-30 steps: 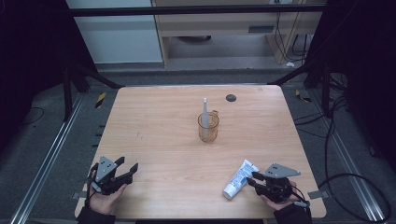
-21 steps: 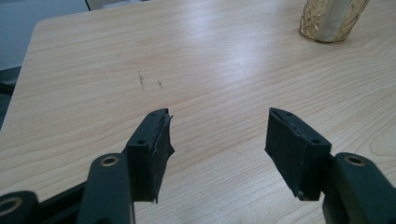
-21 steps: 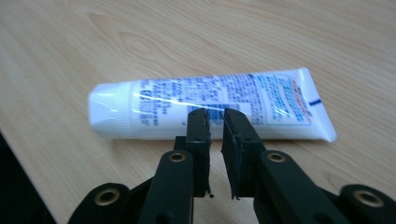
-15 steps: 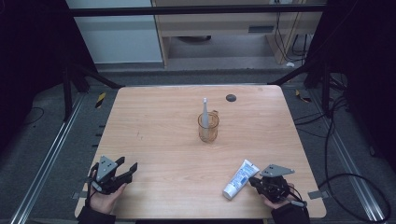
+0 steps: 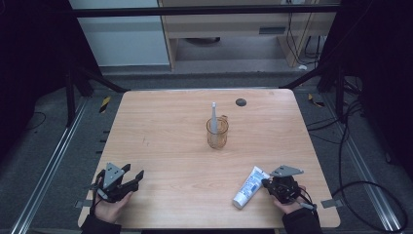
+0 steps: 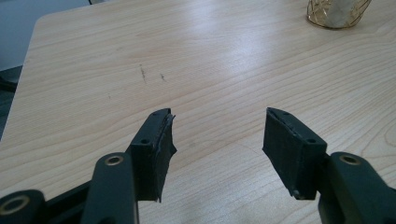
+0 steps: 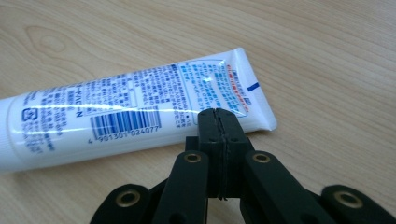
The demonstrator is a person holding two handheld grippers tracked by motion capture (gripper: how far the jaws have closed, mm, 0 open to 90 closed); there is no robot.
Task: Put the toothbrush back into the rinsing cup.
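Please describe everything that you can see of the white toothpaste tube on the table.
The toothpaste tube is white and looks like soft glossy plastic, with blue and red print and a barcode. It lies flat on the wooden table near the front right edge, with its flat crimped end toward the right gripper. The gripper's fingers are pressed together with nothing between them, just at the tube's edge near the crimp; whether they touch it I cannot tell. The cap end is cut off in the right gripper view.

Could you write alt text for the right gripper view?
A white plastic toothpaste tube with blue print and a barcode lies on a pale wooden table. The black right tool, jaws shut together, sits at the tube's flat crimped end.
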